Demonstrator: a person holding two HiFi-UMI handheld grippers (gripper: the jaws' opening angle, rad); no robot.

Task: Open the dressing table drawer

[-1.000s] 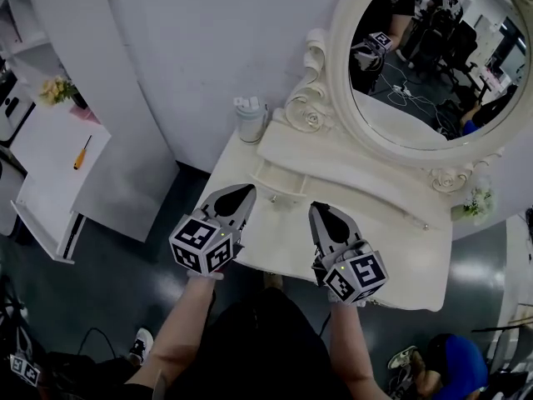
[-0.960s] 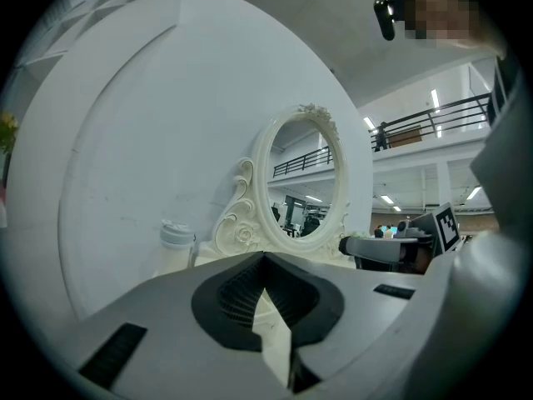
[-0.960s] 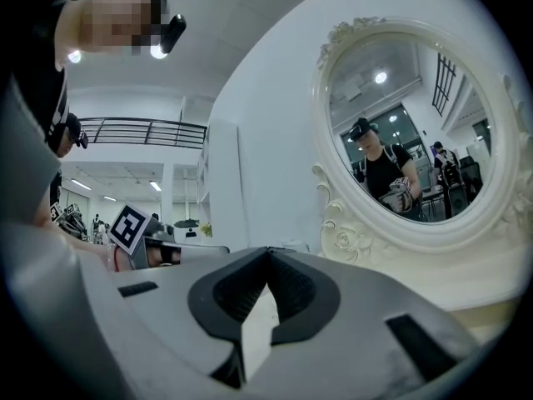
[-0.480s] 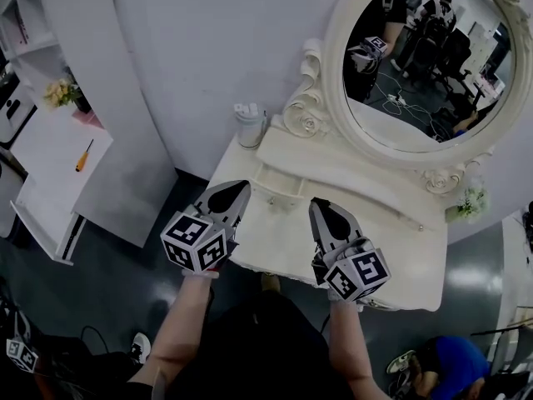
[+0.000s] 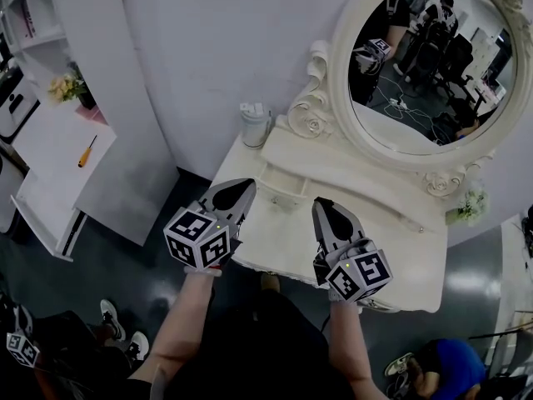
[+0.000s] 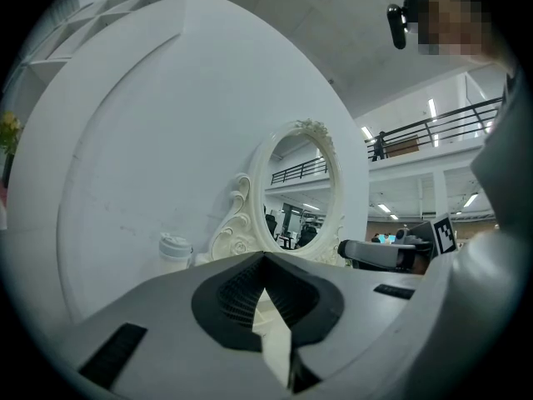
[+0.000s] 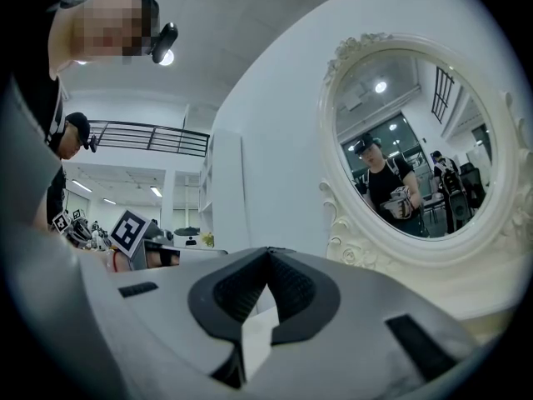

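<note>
L gripper (image 5: 246,187) & R gripper (image 5: 321,205): jaws together, both empty, by dressing table (image 5: 391,232) front edge

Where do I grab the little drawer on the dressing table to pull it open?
Grip the tiny knob on the front of the drawer, coming level from the person's side of the dressing table. The front is flat, so the knob looks like the only part to pinch. The left gripper is nearest but shut; open it first.
</note>
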